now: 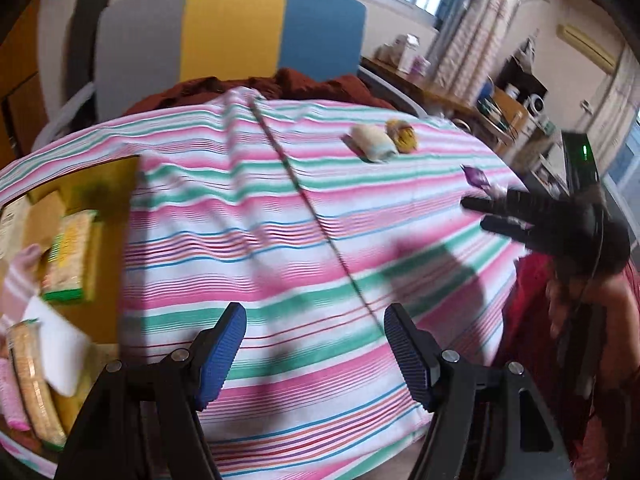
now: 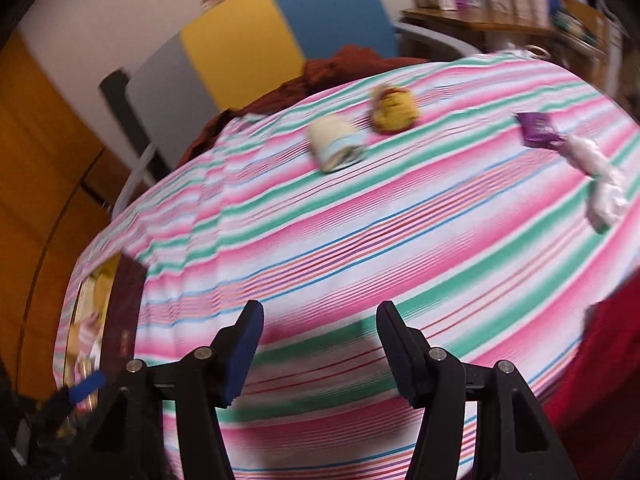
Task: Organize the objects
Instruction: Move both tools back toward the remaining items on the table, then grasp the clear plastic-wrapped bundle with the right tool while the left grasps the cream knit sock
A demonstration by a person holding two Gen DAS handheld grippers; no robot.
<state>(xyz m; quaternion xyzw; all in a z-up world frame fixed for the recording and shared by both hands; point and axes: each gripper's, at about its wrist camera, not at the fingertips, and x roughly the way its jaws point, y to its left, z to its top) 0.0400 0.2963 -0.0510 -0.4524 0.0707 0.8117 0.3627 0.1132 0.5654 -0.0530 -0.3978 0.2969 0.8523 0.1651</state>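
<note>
We see the left hand-held gripper (image 1: 314,354) wide apart, nothing in it; right hand-held gripper (image 2: 320,350) parted, empty, over the striped surface (image 2: 400,232); beyond lie a rolled cloth (image 2: 336,148), yellow bundle (image 2: 394,114), purple packet (image 2: 536,130); box (image 1: 116,216) of snacks at left.

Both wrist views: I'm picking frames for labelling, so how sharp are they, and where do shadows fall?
Left wrist view: striped tablecloth smeared by motion, gripper shadows dark across it, fisheye bending its edges. Right wrist view: rolled cloth and purple packet blurred; blue-padded fingers stay sharp.
</note>
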